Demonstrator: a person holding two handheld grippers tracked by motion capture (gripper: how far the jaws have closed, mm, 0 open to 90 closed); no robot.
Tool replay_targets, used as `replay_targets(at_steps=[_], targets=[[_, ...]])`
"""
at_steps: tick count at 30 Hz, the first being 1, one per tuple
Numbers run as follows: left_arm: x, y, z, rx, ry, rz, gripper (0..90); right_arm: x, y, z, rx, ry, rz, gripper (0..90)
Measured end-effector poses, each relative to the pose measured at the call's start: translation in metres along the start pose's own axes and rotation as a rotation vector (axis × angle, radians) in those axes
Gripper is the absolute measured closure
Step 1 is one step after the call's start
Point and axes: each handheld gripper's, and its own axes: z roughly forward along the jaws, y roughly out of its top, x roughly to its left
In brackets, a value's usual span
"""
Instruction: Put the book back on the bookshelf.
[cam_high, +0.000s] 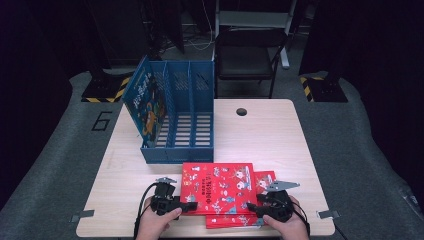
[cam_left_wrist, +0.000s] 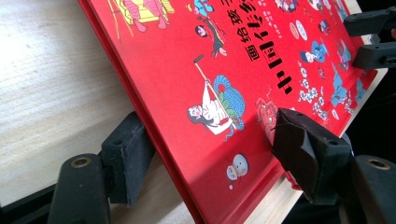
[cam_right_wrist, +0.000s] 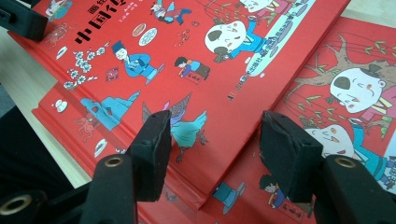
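Note:
A red picture book (cam_high: 220, 187) lies on top of another red book (cam_high: 264, 178) near the front edge of the wooden table (cam_high: 270, 135). My left gripper (cam_high: 192, 205) is at the top book's left edge. In the left gripper view the top book's cover (cam_left_wrist: 187, 70) runs slantwise between the jaws of the left gripper (cam_left_wrist: 210, 126): one pad sits under its edge, the other rests on the cover, with a wide gap. My right gripper (cam_high: 251, 206) is at the near right corner. Its own view shows the right gripper (cam_right_wrist: 215, 123) straddling the top book's edge (cam_right_wrist: 187, 70), above the lower book (cam_right_wrist: 355, 88).
A blue slotted file rack (cam_high: 182, 125) stands at the back left of the table, with a blue picture book (cam_high: 145, 100) upright in its leftmost slot. A dark cable hole (cam_high: 242, 111) marks the table's far middle. A black chair (cam_high: 247, 55) stands beyond the table.

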Motion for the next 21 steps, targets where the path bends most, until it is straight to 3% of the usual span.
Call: replay_targets(at_steps=[15, 21], targets=[[0.000, 0.005, -0.016, -0.038, -0.010, -0.009, 38.7, 0.003, 0.001, 0.002, -0.001, 0.017, 0.036, 43.7], [0.000, 0.005, -0.020, -0.060, 0.001, -0.012, 39.8, 0.003, 0.002, 0.003, -0.012, 0.020, 0.009, 43.6]])
